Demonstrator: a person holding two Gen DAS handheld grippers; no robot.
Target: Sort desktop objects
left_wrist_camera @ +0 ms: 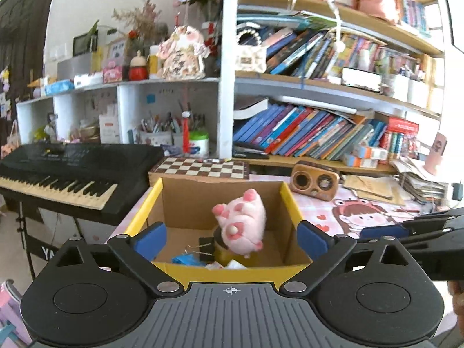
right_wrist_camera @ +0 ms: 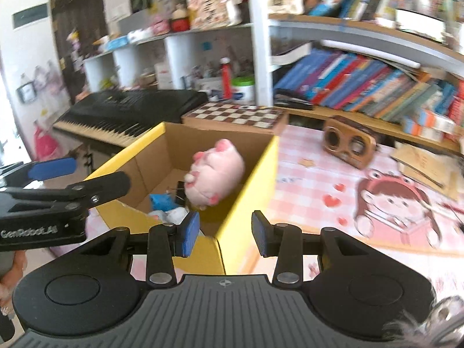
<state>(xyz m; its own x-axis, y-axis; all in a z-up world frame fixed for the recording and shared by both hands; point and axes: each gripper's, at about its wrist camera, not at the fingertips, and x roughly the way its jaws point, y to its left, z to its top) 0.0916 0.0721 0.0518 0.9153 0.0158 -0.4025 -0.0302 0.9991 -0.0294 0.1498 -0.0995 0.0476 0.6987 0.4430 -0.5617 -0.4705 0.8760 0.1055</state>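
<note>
A yellow cardboard box (left_wrist_camera: pixel 287 203) stands open on the pink desk mat; it also shows in the right wrist view (right_wrist_camera: pixel 255 179). Inside lies a pink plush pig (left_wrist_camera: pixel 245 226) (right_wrist_camera: pixel 214 171), on top of a black binder clip (left_wrist_camera: pixel 204 249), a blue item (left_wrist_camera: pixel 182 259) (right_wrist_camera: pixel 159 200) and some white bits (right_wrist_camera: pixel 177 213). My left gripper (left_wrist_camera: pixel 232 239) is open and empty, its jaws wide apart just in front of the box's near wall. My right gripper (right_wrist_camera: pixel 226 233) is open and empty at the box's near right corner. The left gripper's fingers (right_wrist_camera: pixel 55 168) show left of the box.
A wooden retro speaker (left_wrist_camera: pixel 314 180) (right_wrist_camera: pixel 349 142) and a chessboard (left_wrist_camera: pixel 200 168) (right_wrist_camera: pixel 237 116) sit behind the box. A black keyboard (left_wrist_camera: pixel 66 174) (right_wrist_camera: pixel 124 113) stands to the left. Bookshelves (left_wrist_camera: pixel 319 133) and paper stacks (left_wrist_camera: pixel 417 174) fill the back and right.
</note>
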